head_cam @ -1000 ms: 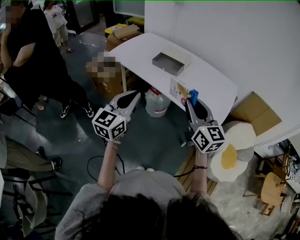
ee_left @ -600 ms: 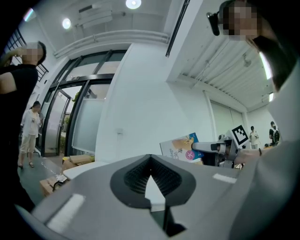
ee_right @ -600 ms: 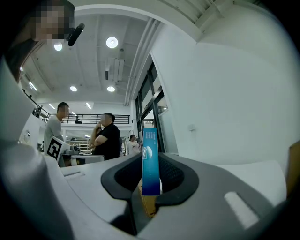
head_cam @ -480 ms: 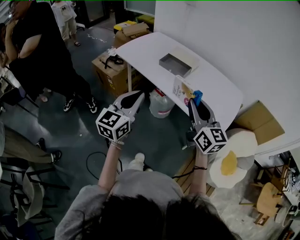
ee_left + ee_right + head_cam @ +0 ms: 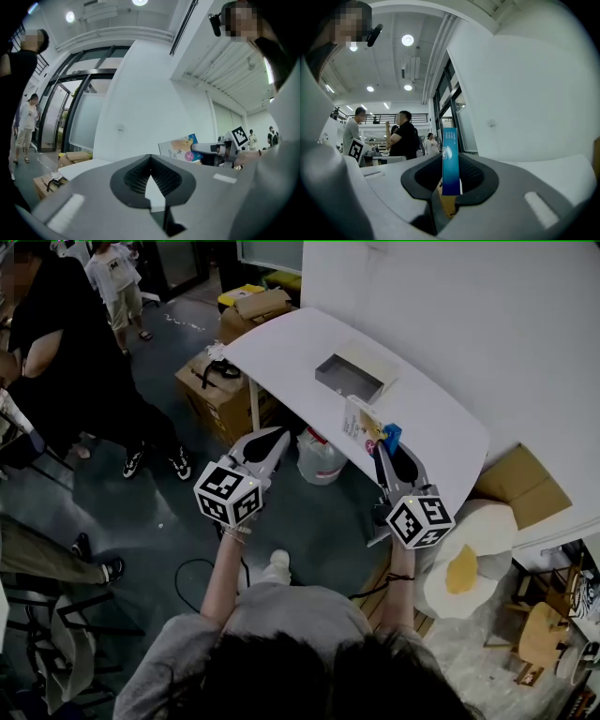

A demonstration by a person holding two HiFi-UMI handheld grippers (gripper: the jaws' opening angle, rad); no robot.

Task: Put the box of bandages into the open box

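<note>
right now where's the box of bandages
The box of bandages is gripped in the right gripper's jaws, at the right of the head view, seen against the white table's near edge and short of the open box up-left.

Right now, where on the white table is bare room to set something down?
The white table is bare either side of the open box, out to both rounded ends. Crowded at the near edge: right claw holding the box of bandages.

No writing could be read anywhere: the print on the box of bandages was too small and blurred to make out, and the cubes on the left gripper and right gripper bore only black-and-white square markers.
</note>
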